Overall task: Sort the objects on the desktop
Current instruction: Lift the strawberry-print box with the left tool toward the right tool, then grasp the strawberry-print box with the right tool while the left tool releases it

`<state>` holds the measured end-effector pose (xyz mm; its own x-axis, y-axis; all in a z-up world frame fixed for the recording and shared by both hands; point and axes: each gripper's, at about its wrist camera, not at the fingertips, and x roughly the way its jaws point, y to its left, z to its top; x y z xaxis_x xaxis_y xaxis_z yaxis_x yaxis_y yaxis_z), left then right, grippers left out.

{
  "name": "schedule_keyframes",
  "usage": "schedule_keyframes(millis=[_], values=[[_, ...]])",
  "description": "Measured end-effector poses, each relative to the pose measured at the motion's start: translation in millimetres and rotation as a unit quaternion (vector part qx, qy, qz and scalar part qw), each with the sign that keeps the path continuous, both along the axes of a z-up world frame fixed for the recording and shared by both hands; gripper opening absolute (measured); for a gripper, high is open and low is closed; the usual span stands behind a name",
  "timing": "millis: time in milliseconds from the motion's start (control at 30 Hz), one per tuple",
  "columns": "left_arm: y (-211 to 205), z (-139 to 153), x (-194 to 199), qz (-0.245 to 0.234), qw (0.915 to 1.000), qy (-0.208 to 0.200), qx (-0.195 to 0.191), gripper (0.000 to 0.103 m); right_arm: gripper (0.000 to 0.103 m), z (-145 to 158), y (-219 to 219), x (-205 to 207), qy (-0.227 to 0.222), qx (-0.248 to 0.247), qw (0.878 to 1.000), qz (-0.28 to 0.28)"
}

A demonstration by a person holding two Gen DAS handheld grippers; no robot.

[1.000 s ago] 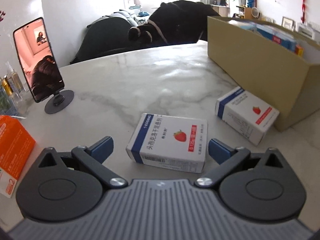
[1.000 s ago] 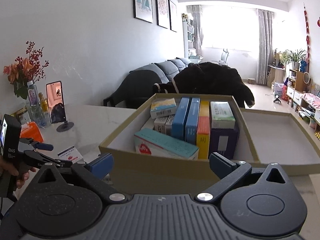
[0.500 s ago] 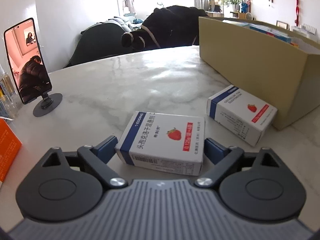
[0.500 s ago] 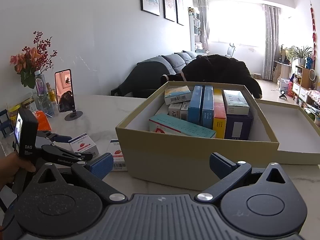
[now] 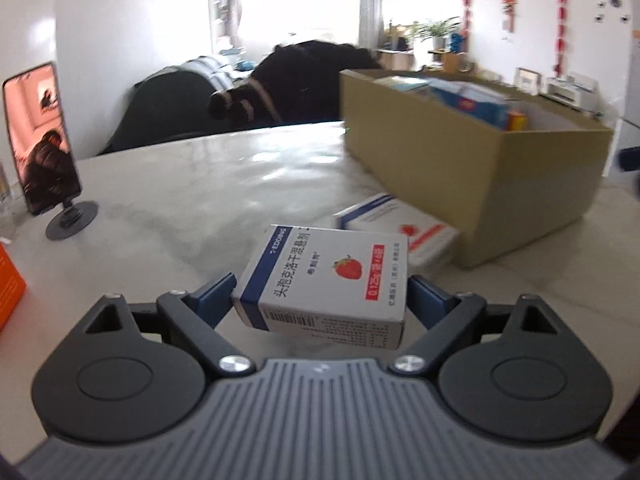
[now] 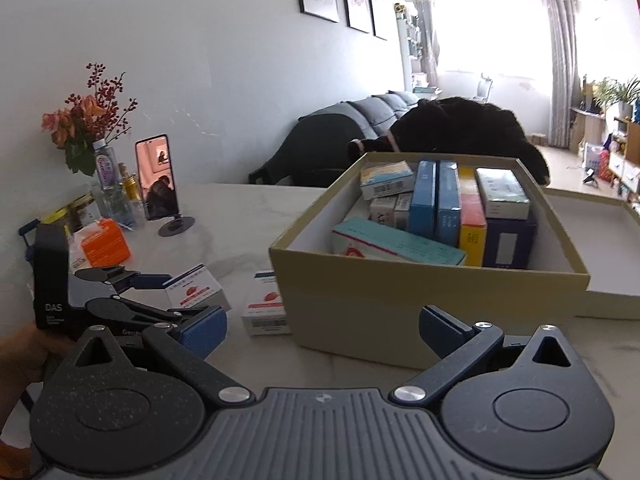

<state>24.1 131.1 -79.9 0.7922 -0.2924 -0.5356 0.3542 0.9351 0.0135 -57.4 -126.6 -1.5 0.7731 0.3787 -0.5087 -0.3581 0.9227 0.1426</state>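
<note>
Between the blue pads of the left gripper point(image 5: 320, 296): a white cardboard medicine box with a blue stripe and a strawberry print point(image 5: 328, 276), pinched at its two short ends and, by its shadow and tilt, seemingly raised just clear of the pale marble tabletop point(image 5: 180, 200). Jaws just been closing onto that box, now pressed against its sides. Just beyond it, flat on the marble and touching the wall of the tan cardboard storage box point(image 5: 472, 168): a second white strawberry-printed medicine box point(image 5: 396, 228). Seen from the right wrist, same tan box point(image 6: 400, 292) partly filled with upright and leaning cartons, bare floor showing along its near-left side. Right gripper point(image 6: 320, 330) spread wide, nothing between its pads, poised near the tan box's front wall. Step in hand, judging by the layout: pick-up of the first strawberry box, done or nearly so. Next move likely calls for more lift to clear the tan box's rim, a carry to the right over the bare corner, then release; grip on the short ends probably secure, though tipping forward remains possible.
</note>
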Motion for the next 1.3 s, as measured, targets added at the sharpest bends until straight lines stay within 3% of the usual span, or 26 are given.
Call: schedule_keyframes(millis=[267,533,800,933,1067,1167,1300], values=[[-18,19,-33,-0.076,0.9968,-0.023,-0.010,0.092,0.102,-7,-7,4,0.054,0.051,0.997,0.037],[-40,26,-51,-0.162,0.9861,-0.037,-0.009,0.092,0.098,-13,-15,12,0.121,0.131,0.981,0.076],[-60,34,-62,-0.240,0.9692,-0.053,-0.022,0.092,0.079,-22,-21,21,0.180,0.195,0.957,0.114],[-70,37,-62,-0.265,0.9619,-0.060,-0.026,0.092,0.067,-29,-29,27,0.217,0.245,0.936,0.131],[-78,36,-55,-0.273,0.9597,-0.059,-0.029,0.092,0.046,-34,-42,31,0.236,0.292,0.917,0.136],[-83,34,-51,-0.276,0.9591,-0.055,-0.031,0.092,0.043,-35,-49,32,0.236,0.303,0.914,0.131],[-88,34,-47,-0.276,0.9590,-0.053,-0.034,0.092,0.031,-33,-56,35,0.232,0.316,0.912,0.123]])
